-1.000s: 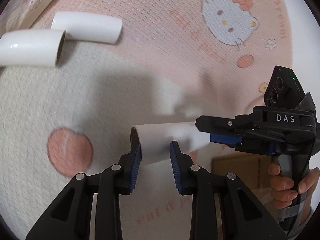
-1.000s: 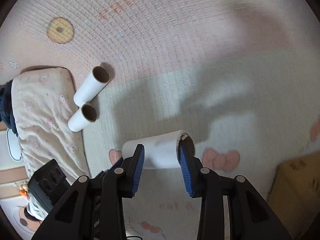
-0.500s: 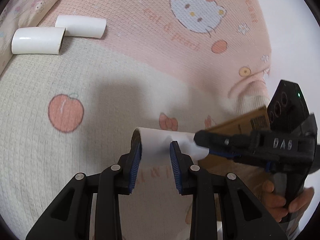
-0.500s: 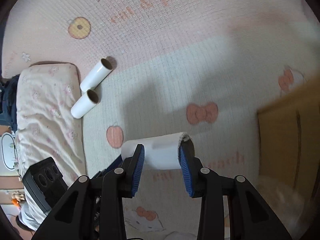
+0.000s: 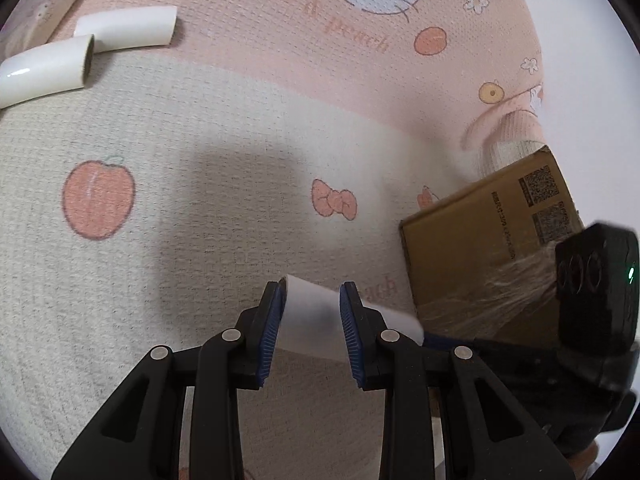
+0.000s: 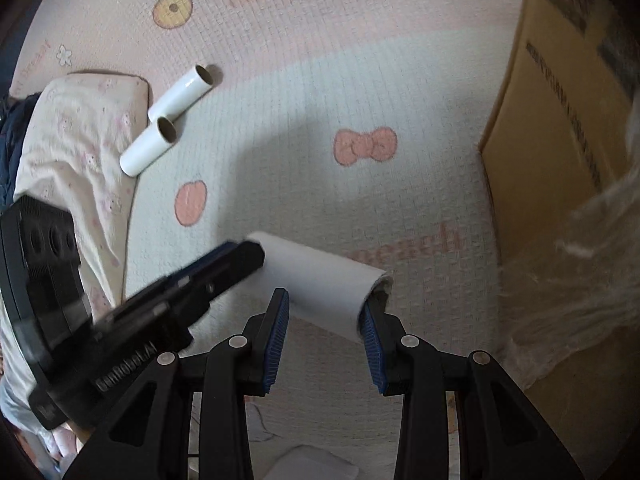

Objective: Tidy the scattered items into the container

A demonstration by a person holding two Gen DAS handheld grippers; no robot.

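Note:
Both grippers hold one white paper tube above the mat. My left gripper (image 5: 312,322) is shut on one end of the tube (image 5: 310,318); my right gripper (image 6: 325,322) is shut on the other end of the tube (image 6: 320,280). The left gripper's body shows in the right wrist view (image 6: 120,312). A brown cardboard box (image 5: 492,248) with a plastic liner stands just to the right; it also shows in the right wrist view (image 6: 552,152). Two more white tubes (image 5: 124,30) lie on the mat at the far left, also seen in the right wrist view (image 6: 180,94).
A pink and cream cartoon play mat (image 5: 200,200) covers the floor. A padded cushion (image 6: 76,132) lies beside the two loose tubes. The right gripper's body (image 5: 592,300) is in front of the box.
Both grippers have carried the held tube to the right, away from the two loose tubes; the cardboard box has come close at the right.

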